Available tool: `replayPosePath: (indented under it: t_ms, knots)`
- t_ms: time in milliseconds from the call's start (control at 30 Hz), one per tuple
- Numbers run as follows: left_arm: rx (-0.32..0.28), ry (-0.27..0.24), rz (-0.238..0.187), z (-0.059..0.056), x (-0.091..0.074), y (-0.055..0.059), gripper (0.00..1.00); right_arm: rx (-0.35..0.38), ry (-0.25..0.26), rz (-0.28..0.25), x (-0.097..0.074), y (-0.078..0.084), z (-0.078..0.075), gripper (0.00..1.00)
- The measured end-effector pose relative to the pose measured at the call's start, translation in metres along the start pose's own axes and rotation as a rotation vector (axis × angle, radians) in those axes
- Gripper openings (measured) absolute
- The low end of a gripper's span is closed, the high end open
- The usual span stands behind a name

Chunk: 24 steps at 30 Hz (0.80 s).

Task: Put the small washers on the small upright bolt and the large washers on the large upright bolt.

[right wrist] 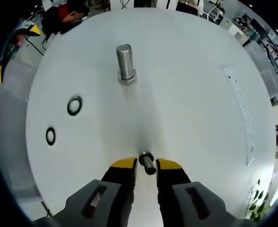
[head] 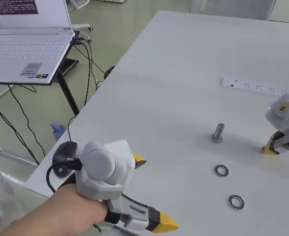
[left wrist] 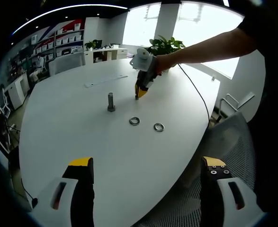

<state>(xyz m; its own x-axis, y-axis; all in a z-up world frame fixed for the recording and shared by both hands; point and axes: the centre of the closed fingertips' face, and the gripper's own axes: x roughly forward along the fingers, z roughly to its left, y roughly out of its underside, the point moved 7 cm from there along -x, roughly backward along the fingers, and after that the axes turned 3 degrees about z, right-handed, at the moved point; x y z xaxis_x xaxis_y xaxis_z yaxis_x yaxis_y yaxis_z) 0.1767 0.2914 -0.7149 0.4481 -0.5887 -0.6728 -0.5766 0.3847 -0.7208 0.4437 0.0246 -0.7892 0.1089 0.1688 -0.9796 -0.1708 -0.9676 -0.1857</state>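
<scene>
While the right gripper (right wrist: 146, 166) clamps, it seems, a small bolt (right wrist: 147, 162), the left gripper (left wrist: 146, 163) hangs with jaws wide apart; two washers (head: 221, 170) lie near the large bolt (head: 218, 133).

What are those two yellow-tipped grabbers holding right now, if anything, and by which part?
The right gripper seems to pinch the small bolt by its shank, between its very tips. The left gripper is open and holds nothing.

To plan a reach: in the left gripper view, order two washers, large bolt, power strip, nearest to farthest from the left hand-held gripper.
1. Right washer and left washer, centre; too close to call.
2. Large bolt, behind them, leftward.
3. Power strip, far side.
</scene>
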Motion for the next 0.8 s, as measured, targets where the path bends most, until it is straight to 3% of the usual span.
replayPosePath:
  t_ms: [433,800]
  knots:
    - [0.001,-0.002,-0.010,-0.001,-0.002,-0.002,0.94,0.009,-0.001,-0.018,-0.009,-0.001,-0.002,0.26]
    - [0.013,-0.005,-0.022,-0.002,-0.005,-0.005,0.94,0.010,0.020,-0.049,-0.033,-0.010,0.002,0.28]
